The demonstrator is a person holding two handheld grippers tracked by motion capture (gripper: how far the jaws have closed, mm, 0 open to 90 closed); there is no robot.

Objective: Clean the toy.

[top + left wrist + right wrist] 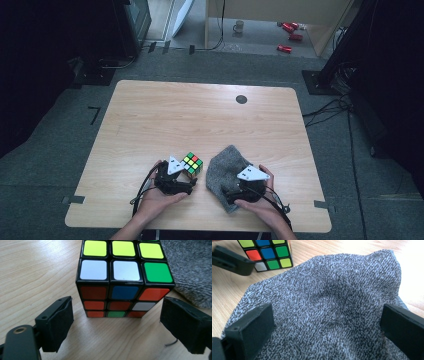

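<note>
On table [150,115], near edge: cube [192,163] left of grey cloth [225,170], just beside it. Left gripper [117,322] jaws spread wide, cube just beyond tips, untouched. Right gripper [327,330] jaws spread over cloth, nothing clamped.

Light wood table [150,115] on grey carpet — two items near front edge.
Colour puzzle cube [192,164] left of centre; crumpled grey cloth [225,167] just right of it, apart. Small dark round disc [241,99] far, right of centre.
</note>
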